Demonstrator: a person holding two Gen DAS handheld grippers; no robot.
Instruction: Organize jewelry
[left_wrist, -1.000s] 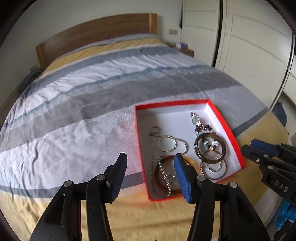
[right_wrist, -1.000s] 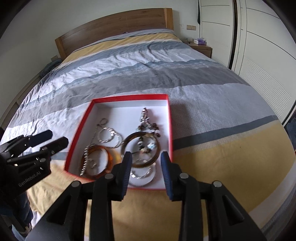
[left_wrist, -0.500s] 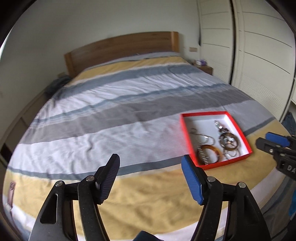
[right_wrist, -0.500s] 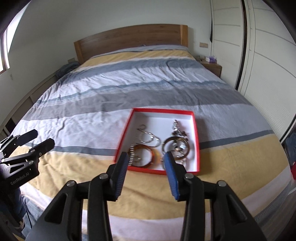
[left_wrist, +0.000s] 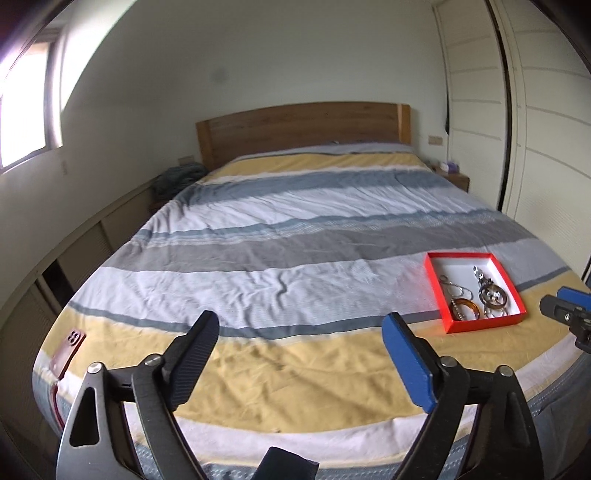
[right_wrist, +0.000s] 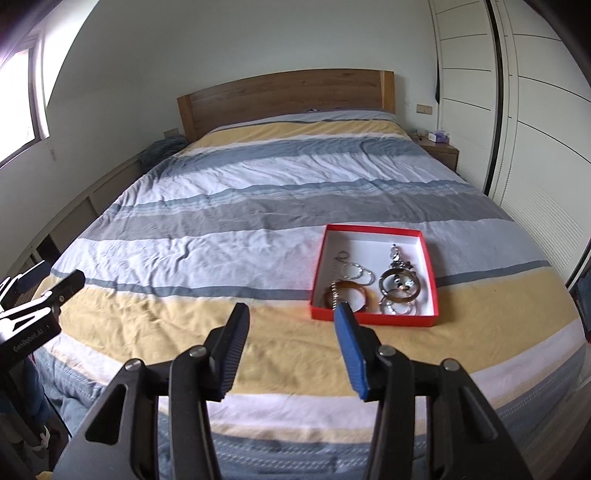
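Left wrist view. Red box (left_wrist: 439, 291) with a white inside, lying far right on the yellow band near the foot of a striped bed (left_wrist: 280, 258). Inside, heaped toward the near end: an amber bangle (left_wrist: 464, 308), thin silver hoops (left_wrist: 458, 290), a dark bangle (left_wrist: 492, 298) with small charms in its ring, a beaded piece (left_wrist: 480, 274) behind that. Too small to tell more. Left gripper (left_wrist: 299, 325) raised over the foot of the bed, tilted downward, jaws spread wide with only bedding showing between them; just been opening. Tips of the right gripper (left_wrist: 565, 308) poking in at the right edge, near the box but apart from it. Phone in a reddish case (left_wrist: 68, 347) at the bed's left corner.

Right wrist view. Same red box (right_wrist: 430, 273) ahead and right of centre, resting flat across the yellow and white bands. Amber bangle (right_wrist: 364, 295) front left with a beaded chain (right_wrist: 335, 293) draped over it, silver hoops (right_wrist: 356, 272) behind, dark bangle (right_wrist: 400, 286) front right above a flat silver ring (right_wrist: 397, 308), beaded piece (right_wrist: 397, 258) behind. Right gripper (right_wrist: 291, 314) held over the foot of the bed, angled down, fingers partly apart and bare, just been opening; blue pad overlapping the box's near left corner in the picture, short of touching. Left gripper (right_wrist: 51, 277) at the left edge, well apart from the box.
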